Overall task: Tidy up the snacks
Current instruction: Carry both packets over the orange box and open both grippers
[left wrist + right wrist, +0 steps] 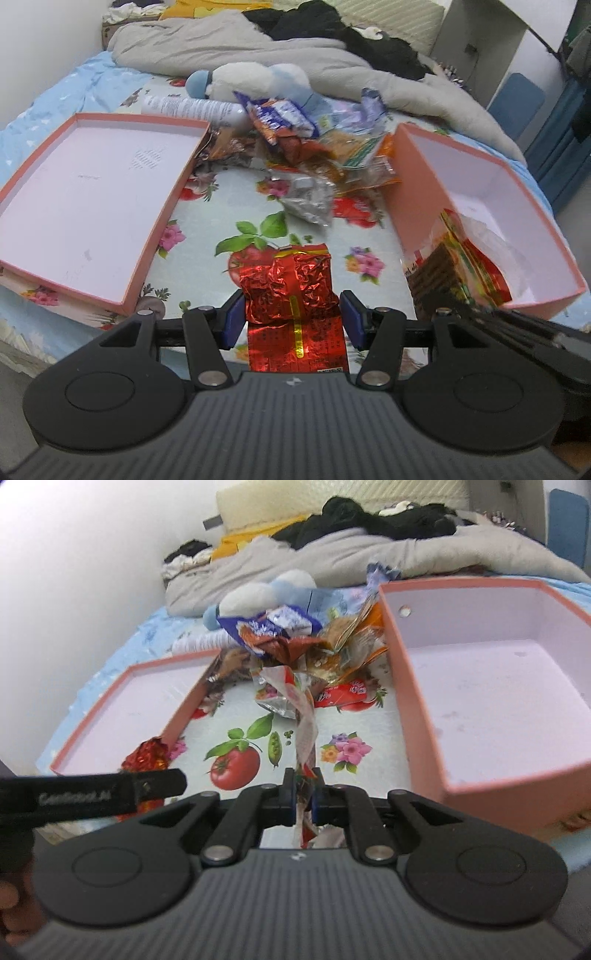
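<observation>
A floral bedsheet (229, 206) printed with tomatoes and flowers covered the bed. Beyond it lay a rumpled grey duvet (207, 48) with black clothing (325, 22) heaped on top. A white and blue plush toy (255, 79) lay near a white spray can (192, 109) on its side. A yellow pillow (236, 542) sat by the wall

Left wrist view: taken from behind the left gripper (291, 314), angled down and forward along the bed (207, 221), close above its flowered sheet. Right wrist view: same manner from behind the right gripper (303, 797), set further right. Both share the snack pile (295, 136), shallow pink lid (85, 192) and deep pink box (498, 686).
</observation>
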